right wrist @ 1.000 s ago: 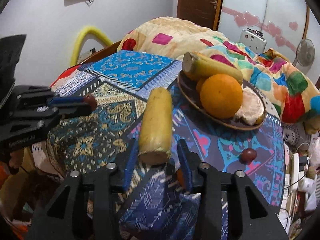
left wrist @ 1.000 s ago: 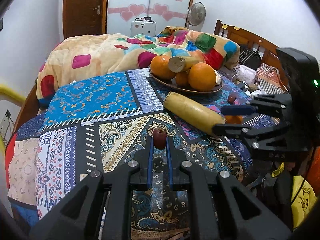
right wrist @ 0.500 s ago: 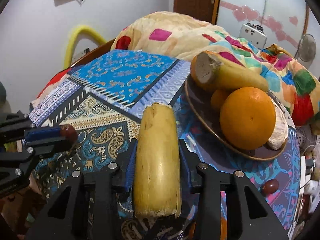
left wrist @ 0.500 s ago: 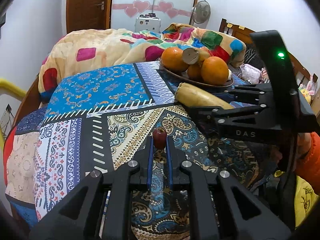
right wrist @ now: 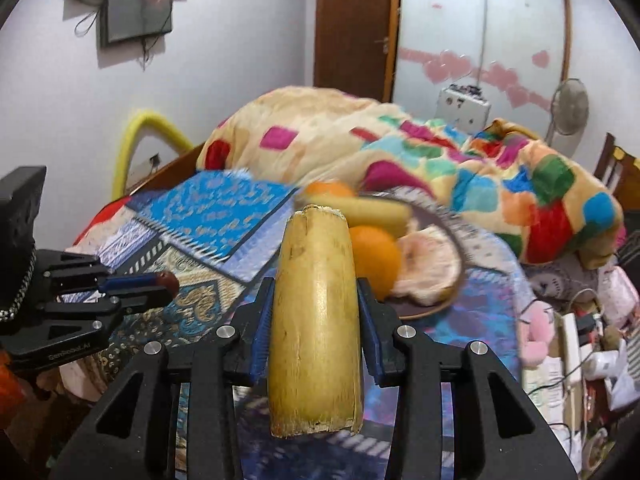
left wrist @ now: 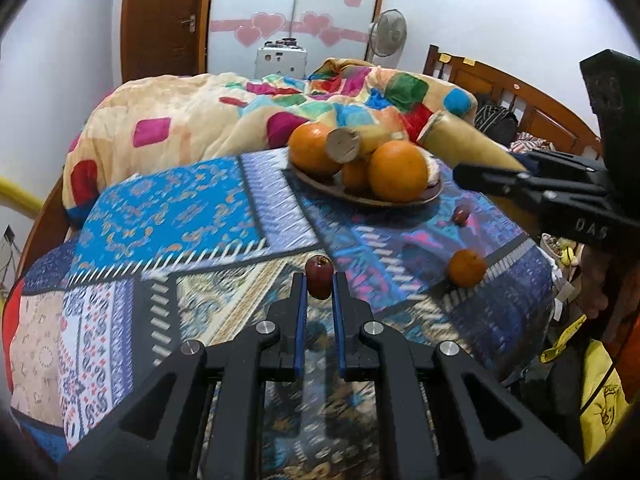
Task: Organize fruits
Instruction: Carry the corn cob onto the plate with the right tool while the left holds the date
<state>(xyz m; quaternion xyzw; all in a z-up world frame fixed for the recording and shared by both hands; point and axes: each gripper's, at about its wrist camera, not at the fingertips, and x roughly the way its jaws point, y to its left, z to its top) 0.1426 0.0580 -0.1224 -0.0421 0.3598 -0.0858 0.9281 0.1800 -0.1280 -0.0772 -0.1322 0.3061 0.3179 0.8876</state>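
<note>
Yellow-skinned cane piece (right wrist: 316,320) sits pinched in the right tongs (right wrist: 316,312), lifted off the bed toward the wooden plate (left wrist: 320,184) near the bed's far right corner; next, I judge, set it among the oranges (left wrist: 398,170). The left tongs (left wrist: 319,292), nearly pressed together, pinch a small red fruit (left wrist: 319,274).

Plate (left wrist: 362,198) of fruit sits on the cloth (left wrist: 192,216), blanket (left wrist: 192,120) behind, 2 small fruits (left wrist: 466,268) before it

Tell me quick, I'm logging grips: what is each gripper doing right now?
Left gripper: closed on a small dark red fruit.
Right gripper: closed on a yellow cut stalk.
</note>
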